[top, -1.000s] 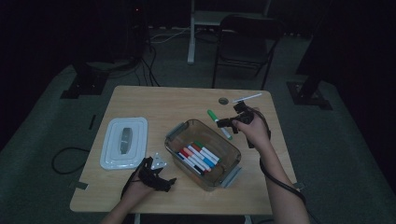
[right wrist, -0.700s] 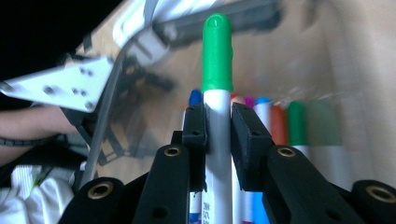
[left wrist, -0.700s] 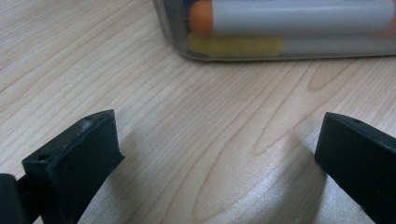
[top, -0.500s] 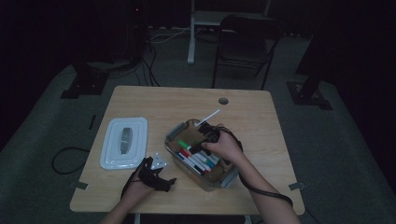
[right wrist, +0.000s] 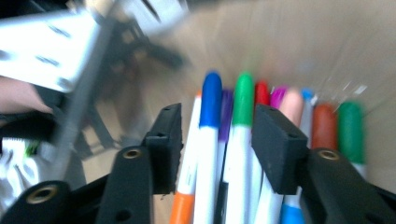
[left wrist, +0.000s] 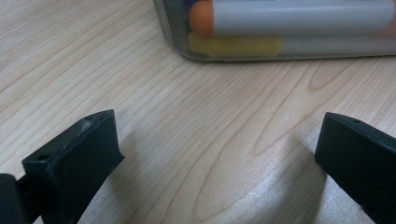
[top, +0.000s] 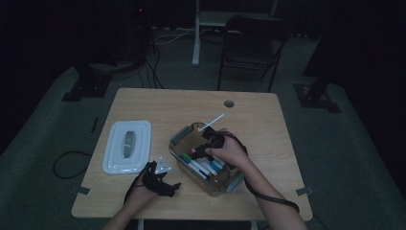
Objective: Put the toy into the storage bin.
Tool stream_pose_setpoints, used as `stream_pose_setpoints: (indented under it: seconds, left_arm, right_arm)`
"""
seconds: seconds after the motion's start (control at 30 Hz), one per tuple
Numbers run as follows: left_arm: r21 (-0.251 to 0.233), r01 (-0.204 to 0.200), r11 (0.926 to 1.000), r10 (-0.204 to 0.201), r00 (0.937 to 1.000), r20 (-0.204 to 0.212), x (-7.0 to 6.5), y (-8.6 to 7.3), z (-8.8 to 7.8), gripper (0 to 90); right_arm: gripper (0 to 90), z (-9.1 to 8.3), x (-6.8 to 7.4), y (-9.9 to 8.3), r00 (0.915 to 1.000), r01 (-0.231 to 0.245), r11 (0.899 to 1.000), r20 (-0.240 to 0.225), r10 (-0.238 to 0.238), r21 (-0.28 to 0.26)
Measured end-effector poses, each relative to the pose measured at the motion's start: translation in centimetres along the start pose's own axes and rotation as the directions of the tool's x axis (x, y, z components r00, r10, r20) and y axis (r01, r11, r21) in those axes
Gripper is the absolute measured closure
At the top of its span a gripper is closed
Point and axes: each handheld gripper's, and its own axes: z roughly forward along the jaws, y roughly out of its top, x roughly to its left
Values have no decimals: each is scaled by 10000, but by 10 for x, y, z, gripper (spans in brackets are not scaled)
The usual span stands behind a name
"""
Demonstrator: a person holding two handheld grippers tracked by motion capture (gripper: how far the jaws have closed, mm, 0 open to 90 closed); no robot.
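Note:
A clear plastic bin stands mid-table with several coloured markers lying in it. My right gripper reaches down into the bin. Its jaws have just been opening and now stand open, with a blue-capped marker and a green-capped marker between them. A thin white stick slants up beside that gripper. My left gripper rests on the table left of the bin. It is open and empty, facing the bin wall; an orange-capped marker shows behind that wall.
The bin's white lid lies flat on the left of the wooden table. A round hole sits near the table's far edge. A dark chair stands beyond the table. A cable trails off the right front edge.
The right hand swung left from the table's far right side to over the bin and sank into it, then held still. The left hand has not moved.

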Motion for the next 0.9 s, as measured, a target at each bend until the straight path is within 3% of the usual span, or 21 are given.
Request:
stream_pose_setpoints:
  seconds: [0.1,0.23,0.27,0.3,0.43,0.53,0.63,0.9]
  left_arm:
    - [-10,1,10000,-1,10000,-7,0,0,0,5]
    - [-9,-4,10000,4,10000,-10,0,0,0,5]
    - [-9,-4,10000,4,10000,-10,0,0,0,5]
    - [-9,-1,10000,1,10000,-10,0,0,0,5]
    - [-12,-2,10000,2,10000,-13,0,0,0,5]
    - [-13,-5,10000,5,10000,-13,0,0,0,5]
    - [-10,-6,10000,6,10000,-14,0,0,0,5]
    - [9,-21,10000,21,10000,-16,0,0,0,5]
  right_arm:
    - [451,-23,2,-1,9973,618,9941,455,-579,-888]
    - [403,-54,-1,-6,9941,855,9764,829,-702,-1981]
    - [403,-54,-1,-6,9941,855,9764,829,-702,-1981]
    - [367,-70,-7,-10,9911,762,9638,1255,-451,-2553]
    - [353,-91,-21,-21,9817,470,9391,1893,195,-3404]
    - [343,-102,-35,-31,9710,177,9291,2280,721,-3694]
    - [327,-108,-50,-45,9527,0,9188,2793,1201,-3948]
    - [295,-108,-84,-81,9192,-808,8992,3166,2340,-4299]
